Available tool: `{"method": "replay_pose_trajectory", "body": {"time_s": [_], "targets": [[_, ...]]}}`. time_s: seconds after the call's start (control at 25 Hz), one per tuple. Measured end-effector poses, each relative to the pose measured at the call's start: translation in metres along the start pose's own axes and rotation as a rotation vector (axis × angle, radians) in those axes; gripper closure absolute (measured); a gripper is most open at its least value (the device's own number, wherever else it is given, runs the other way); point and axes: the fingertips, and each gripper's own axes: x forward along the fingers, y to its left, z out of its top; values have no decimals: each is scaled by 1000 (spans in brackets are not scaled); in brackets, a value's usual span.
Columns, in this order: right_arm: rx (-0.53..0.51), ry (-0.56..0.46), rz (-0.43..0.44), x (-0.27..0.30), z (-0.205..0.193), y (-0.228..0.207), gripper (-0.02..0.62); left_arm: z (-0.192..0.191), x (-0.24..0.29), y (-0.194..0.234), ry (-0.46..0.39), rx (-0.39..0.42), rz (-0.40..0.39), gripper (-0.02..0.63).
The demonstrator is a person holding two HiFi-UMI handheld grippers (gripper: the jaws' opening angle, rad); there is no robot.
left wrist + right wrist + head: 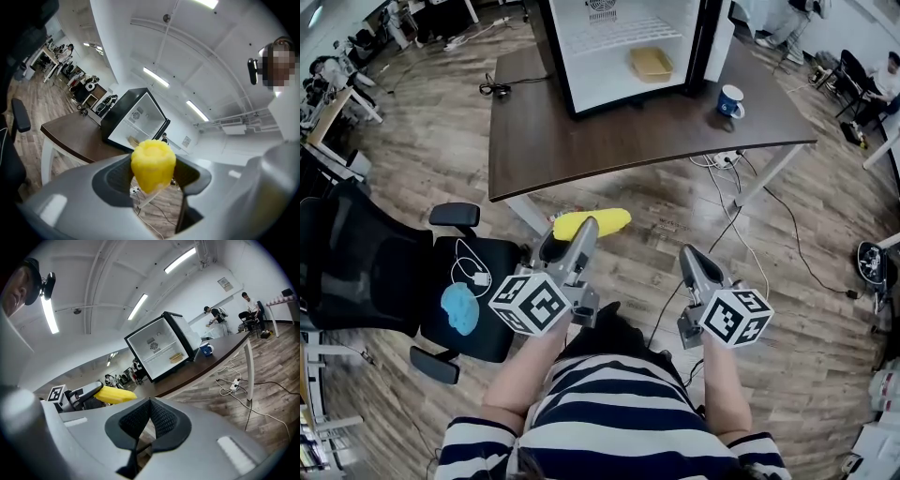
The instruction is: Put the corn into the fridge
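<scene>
A yellow corn cob (592, 223) is held in my left gripper (572, 234), which is shut on it; the cob sticks out ahead of the jaws, low in front of the table edge. In the left gripper view the corn (153, 165) fills the gap between the jaws, end on. My right gripper (692, 265) is shut with nothing in it, its jaws meeting in the right gripper view (149, 420). The small fridge (623, 47) stands open on the brown table (581, 141), with a tan tray (651, 64) on its floor. The right gripper view also shows the corn (115, 394) and fridge (161, 352).
A blue mug (730, 101) stands on the table right of the fridge. A black office chair (403, 281) with a blue cloth and a white cable sits at my left. A power strip (724, 157) and cables lie on the floor under the table's right side.
</scene>
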Motion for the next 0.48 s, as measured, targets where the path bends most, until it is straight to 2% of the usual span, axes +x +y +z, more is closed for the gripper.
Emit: {"method": "replay_pose_trajectory", "body": {"time_s": [0.24,0.48], "targets": [[14,24,7,17,2,-13,604,4,23,2,8,26,3,606],[-5,38,21,53,24,-23,604,15,67,13,-2,23,-13,606]]}}
